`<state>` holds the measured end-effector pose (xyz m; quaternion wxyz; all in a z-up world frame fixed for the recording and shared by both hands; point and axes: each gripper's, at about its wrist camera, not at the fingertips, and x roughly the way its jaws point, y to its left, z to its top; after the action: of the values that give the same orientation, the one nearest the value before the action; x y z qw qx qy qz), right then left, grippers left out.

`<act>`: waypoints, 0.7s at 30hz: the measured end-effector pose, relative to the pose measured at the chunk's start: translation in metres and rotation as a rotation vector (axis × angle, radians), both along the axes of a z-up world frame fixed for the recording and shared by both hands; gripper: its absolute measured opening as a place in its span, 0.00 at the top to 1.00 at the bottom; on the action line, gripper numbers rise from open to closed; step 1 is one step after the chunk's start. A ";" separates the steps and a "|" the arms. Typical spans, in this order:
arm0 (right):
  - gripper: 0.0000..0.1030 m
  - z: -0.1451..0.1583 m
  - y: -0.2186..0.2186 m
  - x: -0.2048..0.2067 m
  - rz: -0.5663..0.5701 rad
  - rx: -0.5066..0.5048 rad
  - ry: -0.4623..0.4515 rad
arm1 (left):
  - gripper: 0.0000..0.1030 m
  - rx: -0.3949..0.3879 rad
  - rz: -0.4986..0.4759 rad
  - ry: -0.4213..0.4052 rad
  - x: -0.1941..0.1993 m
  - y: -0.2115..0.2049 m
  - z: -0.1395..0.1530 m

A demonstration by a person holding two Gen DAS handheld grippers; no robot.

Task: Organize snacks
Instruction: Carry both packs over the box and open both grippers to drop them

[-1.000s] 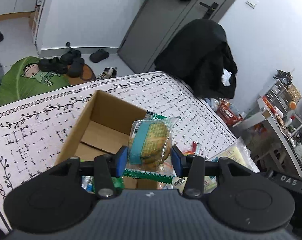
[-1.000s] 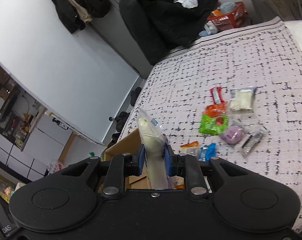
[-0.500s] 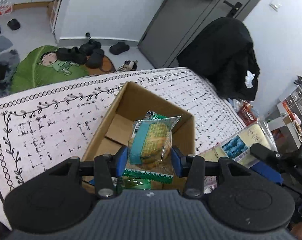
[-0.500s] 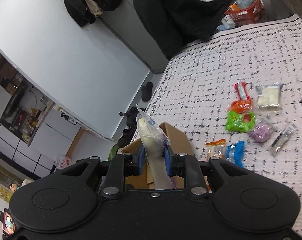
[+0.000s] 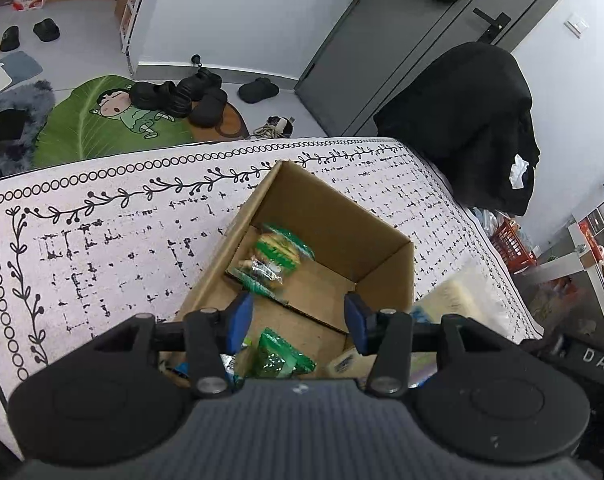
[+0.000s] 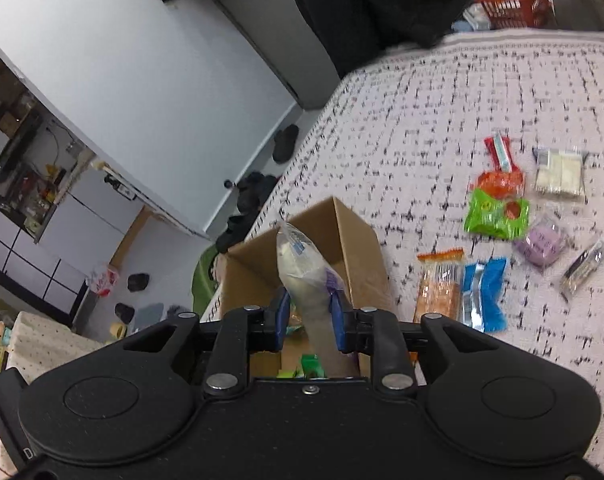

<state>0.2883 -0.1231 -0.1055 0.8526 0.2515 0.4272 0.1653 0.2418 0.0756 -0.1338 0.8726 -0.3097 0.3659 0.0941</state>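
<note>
Left gripper (image 5: pixel 298 318) over the box (image 5: pixel 342 216), jaws open and empty, having just been opening. Released green packet (image 5: pixel 274 256) down on the box floor at 12 o'clock from the jaws, a second green packet (image 5: pixel 280 356) just below them at 6.

Right gripper (image 6: pixel 311 317) at the box (image 6: pixel 358 248) near edge, jaws just been opening, white pouch (image 6: pixel 302 272) between them and the pads seemingly touching its sides; grip probably loosening. Pouch long axis upright, running to 12 o'clock from the jaws, tip over the box mouth. Box straight ahead at 12, so a drop from here likely lands inside.

Loose snacks on the bed at 2 o'clock from the right jaws: blue packet (image 6: pixel 484 292), orange packet (image 6: pixel 440 286), lime packet (image 6: pixel 496 216). Right hand clearly nearer these for the following pick.
</note>
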 end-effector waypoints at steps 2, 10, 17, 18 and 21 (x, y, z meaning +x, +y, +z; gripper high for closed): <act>0.71 0.002 -0.002 -0.002 -0.005 -0.001 -0.008 | 0.49 0.006 -0.001 -0.002 -0.001 0.000 0.001; 0.49 0.011 -0.025 -0.013 -0.052 -0.050 -0.036 | 0.20 0.055 0.006 0.000 -0.004 -0.004 0.008; 0.25 0.016 -0.048 -0.027 -0.086 -0.114 -0.057 | 0.13 0.102 -0.008 0.005 -0.004 -0.012 0.013; 0.24 0.016 -0.050 -0.029 -0.087 -0.128 -0.056 | 0.13 0.100 -0.017 0.010 -0.003 -0.013 0.012; 0.23 0.016 -0.056 -0.030 -0.087 -0.176 -0.048 | 0.12 0.088 -0.035 0.019 -0.003 -0.014 0.012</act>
<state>0.2578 -0.1794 -0.0890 0.8877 0.1901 0.4081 0.0959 0.2389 0.0611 -0.1216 0.8833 -0.2638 0.3750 0.0979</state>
